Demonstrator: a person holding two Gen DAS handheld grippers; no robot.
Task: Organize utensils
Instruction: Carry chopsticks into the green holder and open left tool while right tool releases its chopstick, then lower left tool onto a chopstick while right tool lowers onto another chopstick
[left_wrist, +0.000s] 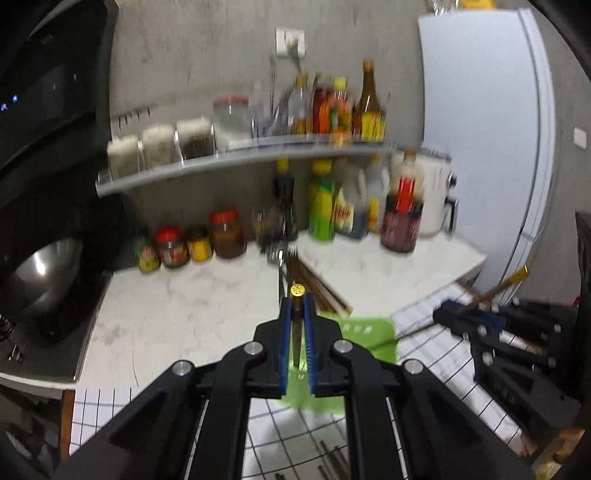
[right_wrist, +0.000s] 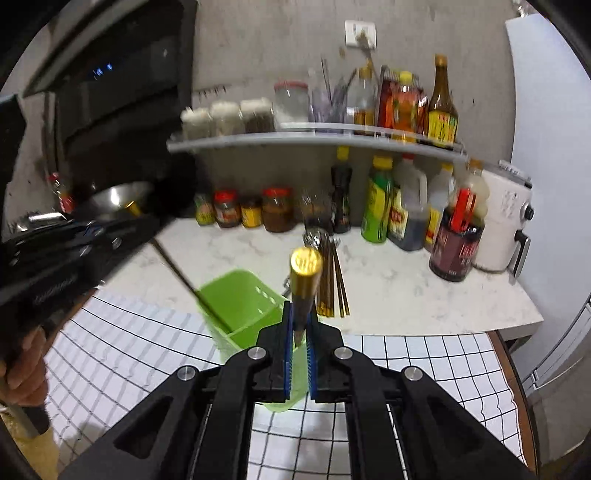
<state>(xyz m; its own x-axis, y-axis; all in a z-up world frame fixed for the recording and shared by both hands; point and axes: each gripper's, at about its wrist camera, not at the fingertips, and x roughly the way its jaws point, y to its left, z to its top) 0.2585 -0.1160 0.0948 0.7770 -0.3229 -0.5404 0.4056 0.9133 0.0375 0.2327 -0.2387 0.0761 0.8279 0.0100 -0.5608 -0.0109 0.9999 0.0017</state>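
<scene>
My left gripper (left_wrist: 297, 295) is shut on a dark chopstick with a gold cap (left_wrist: 297, 290), its lower end over the green utensil holder (left_wrist: 373, 332). In the right wrist view this gripper (right_wrist: 122, 221) comes in from the left, and its chopstick (right_wrist: 184, 280) slants down into the green holder (right_wrist: 243, 302). My right gripper (right_wrist: 302, 306) is shut on another gold-capped chopstick (right_wrist: 305, 273), upright just above the holder's near rim. The right gripper also shows in the left wrist view (left_wrist: 448, 312). A bundle of chopsticks (right_wrist: 332, 280) with spoons and forks (right_wrist: 317, 236) lies on the marble counter behind.
A marble counter (right_wrist: 424, 295) holds sauce bottles (right_wrist: 376, 199) and jars (right_wrist: 277, 210) along the wall. A shelf (right_wrist: 295, 138) above carries more jars and bottles. A wok (left_wrist: 44, 273) sits at left, a white appliance (right_wrist: 506, 221) and a fridge (left_wrist: 480, 110) at right. A white grid cloth (right_wrist: 424, 362) covers the near table.
</scene>
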